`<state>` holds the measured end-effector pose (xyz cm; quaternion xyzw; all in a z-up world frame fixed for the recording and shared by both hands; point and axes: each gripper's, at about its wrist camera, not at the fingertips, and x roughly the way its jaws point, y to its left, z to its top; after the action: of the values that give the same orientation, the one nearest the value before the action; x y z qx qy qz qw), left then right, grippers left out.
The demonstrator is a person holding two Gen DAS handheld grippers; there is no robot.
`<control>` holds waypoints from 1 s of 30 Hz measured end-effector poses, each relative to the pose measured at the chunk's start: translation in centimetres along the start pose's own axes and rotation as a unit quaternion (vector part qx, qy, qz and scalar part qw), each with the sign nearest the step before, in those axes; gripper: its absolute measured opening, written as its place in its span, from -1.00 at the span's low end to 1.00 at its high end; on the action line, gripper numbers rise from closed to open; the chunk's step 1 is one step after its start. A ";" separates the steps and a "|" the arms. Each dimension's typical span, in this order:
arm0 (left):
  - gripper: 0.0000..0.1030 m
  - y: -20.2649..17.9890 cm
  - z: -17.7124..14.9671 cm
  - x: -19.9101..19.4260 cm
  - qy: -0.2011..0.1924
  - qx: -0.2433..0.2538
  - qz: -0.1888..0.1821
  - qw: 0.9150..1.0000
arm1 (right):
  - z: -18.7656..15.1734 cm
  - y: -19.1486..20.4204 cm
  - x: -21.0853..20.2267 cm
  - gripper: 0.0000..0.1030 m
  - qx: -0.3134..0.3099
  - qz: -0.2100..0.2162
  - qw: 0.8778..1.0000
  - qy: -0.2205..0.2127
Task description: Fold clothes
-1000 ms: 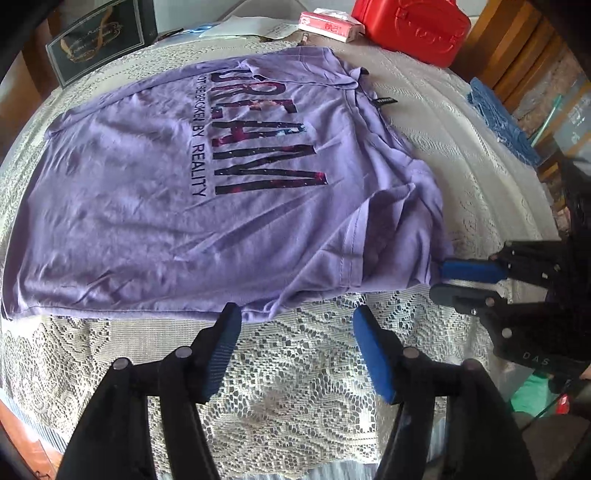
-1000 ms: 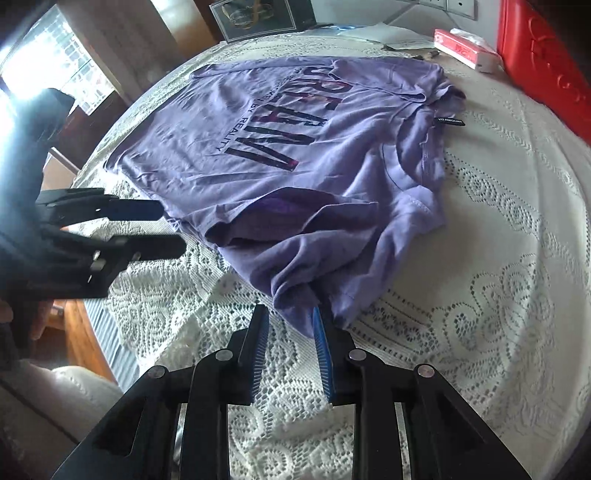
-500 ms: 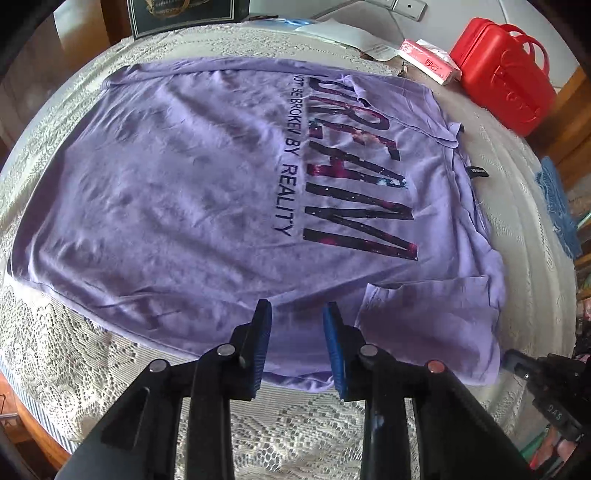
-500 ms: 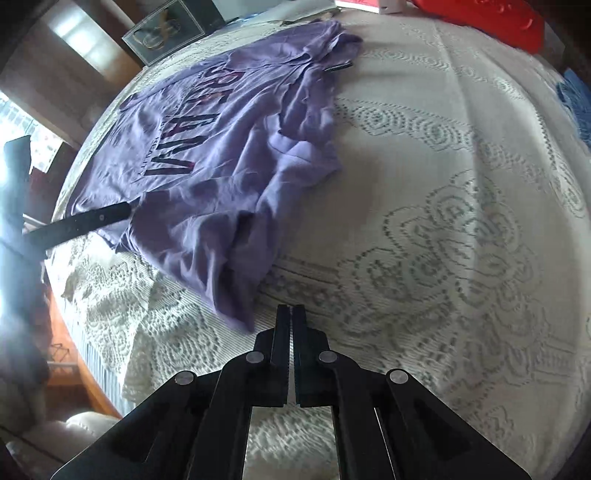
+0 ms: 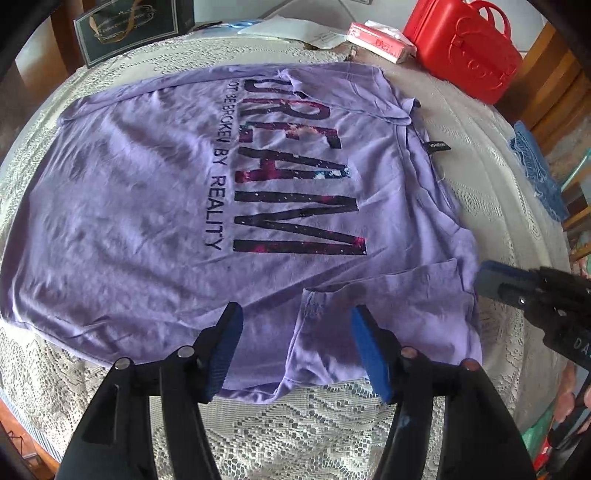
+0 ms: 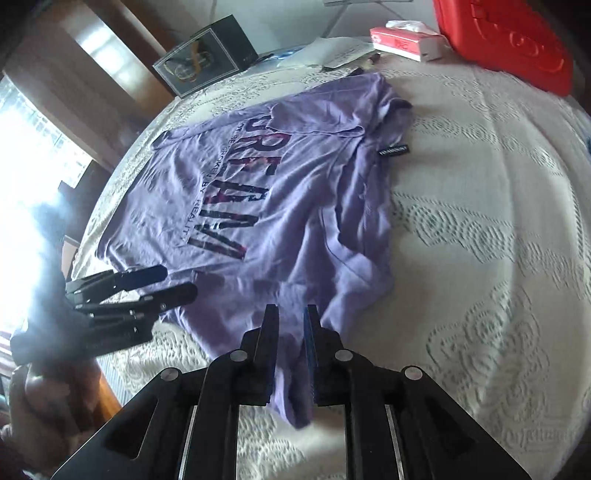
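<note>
A purple T-shirt (image 5: 147,206) with dark "DREAM" lettering lies spread, print up, on a lace-covered table (image 5: 314,435). Its near sleeve (image 5: 388,306) is folded in over the body. My left gripper (image 5: 297,347) is open wide, its fingers over the shirt's near hem by the sleeve. It also shows at the left of the right wrist view (image 6: 162,280). My right gripper (image 6: 291,325) is open a little, its fingers straddling the sleeve's end (image 6: 295,391) with a gap on both sides. It shows at the right of the left wrist view (image 5: 495,280).
At the table's far edge stand a red plastic case (image 5: 465,48), a red-and-white tissue box (image 5: 380,40), white papers (image 5: 291,27) and a dark framed card (image 5: 129,26). A blue cloth (image 5: 535,166) lies off the right side. A wooden table edge (image 6: 107,391) shows at left.
My left gripper has opened wide and stays over the near hem. My right gripper, shut over bare lace half a second ago, has opened slightly and moved onto the sleeve end.
</note>
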<state>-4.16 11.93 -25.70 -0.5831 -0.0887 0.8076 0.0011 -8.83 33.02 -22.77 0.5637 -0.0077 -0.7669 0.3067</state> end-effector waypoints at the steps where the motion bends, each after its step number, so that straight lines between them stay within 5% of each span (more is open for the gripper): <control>1: 0.17 -0.1 -0.1 0.3 0.004 0.003 -0.001 1.000 | 0.3 0.1 0.5 -0.59 -0.005 -0.001 1.000 0.004; 4: 0.17 -0.8 -0.4 0.7 0.005 0.024 0.004 1.000 | 0.8 0.1 2.4 -0.32 -0.018 -0.027 0.999 0.025; 6: -0.13 -1.1 -0.6 0.5 0.004 0.034 0.002 0.999 | 0.7 0.0 3.5 -0.31 -0.024 -0.040 0.998 0.038; 7: -0.35 -1.3 -0.6 0.3 0.004 0.036 -0.001 0.999 | 0.6 0.2 3.5 -0.47 -0.032 -0.044 0.998 0.037; 8: -0.41 -1.3 -0.6 -0.2 0.001 0.038 -0.005 0.999 | 0.6 0.5 3.4 -0.91 -0.044 -0.050 0.997 0.036; 16: -0.41 -1.1 2.7 -2.0 -0.050 0.037 0.009 0.998 | 2.7 3.4 -0.6 -0.94 -0.126 -0.064 0.990 -0.026; 19: -0.41 -0.5 4.3 0.0 -0.034 0.033 0.017 0.999 | 4.7 2.5 0.8 -0.90 -0.119 -0.074 0.990 -0.028; 22: -0.40 0.6 4.6 0.9 -0.001 0.020 0.004 1.000 | 5.5 0.9 2.2 -0.64 -0.086 -0.099 0.991 -0.011; 24: -0.23 1.2 4.1 -0.1 -0.009 0.017 -0.006 1.000 | 5.2 0.1 1.6 -0.63 -0.064 -0.094 0.993 -0.012; 26: 0.37 1.6 3.4 -1.0 -0.019 0.020 -0.004 1.000 | 4.1 -0.3 0.4 -0.63 -0.052 -0.075 0.996 -0.016; 30: 0.41 2.0 1.9 -2.0 -0.024 0.027 -0.002 0.999 | 1.2 -0.8 -0.9 -0.27 -0.031 -0.052 0.998 0.001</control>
<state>-5.07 9.50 -23.54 -0.5627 -0.0684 0.8237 0.0163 -10.05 33.71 -21.85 0.5544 0.0457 -0.7809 0.2842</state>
